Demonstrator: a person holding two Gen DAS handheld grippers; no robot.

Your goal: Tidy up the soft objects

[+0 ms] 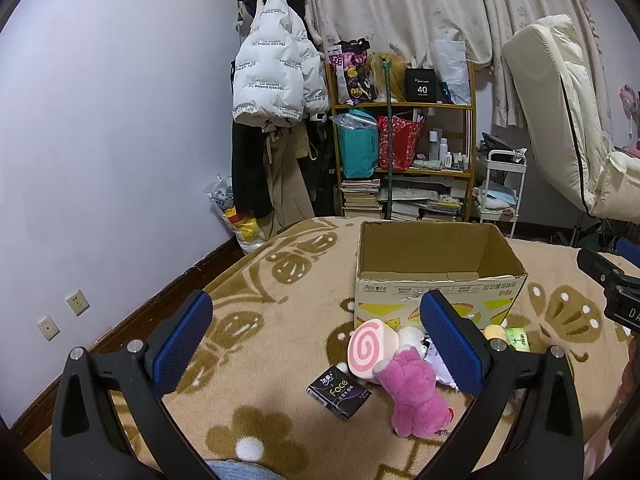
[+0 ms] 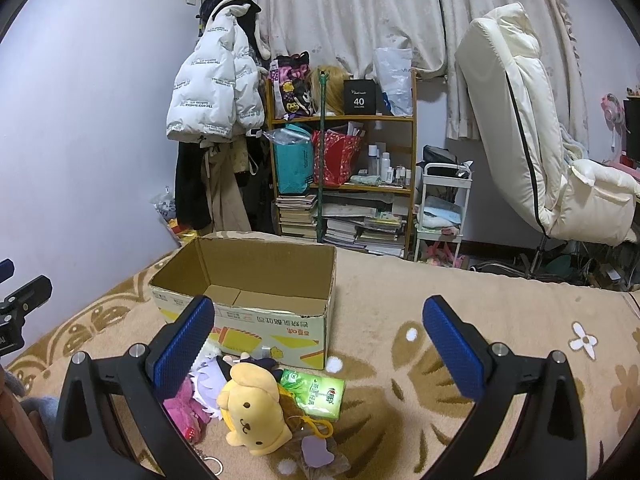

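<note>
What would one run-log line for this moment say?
left gripper: open, empty | right gripper: open, empty | cardboard box: empty | pink plush, yellow plush: on blanket

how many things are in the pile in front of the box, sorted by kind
Plush toys: 4 (pink plush, yellow dog plush, white plush, dark-haired doll)
Swirl-roll squishy: 1
Tissue packs: 2 (black, green)
Purple charm: 1
Total: 8

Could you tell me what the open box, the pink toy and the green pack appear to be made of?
Box: corrugated cardboard, matte, with raw brown walls and torn rim edges. Pink toy: plush fabric, its fuzzy pile showing. Green pack: probably thin plastic film, glossy, with highlights on its printed wrapper.
</note>
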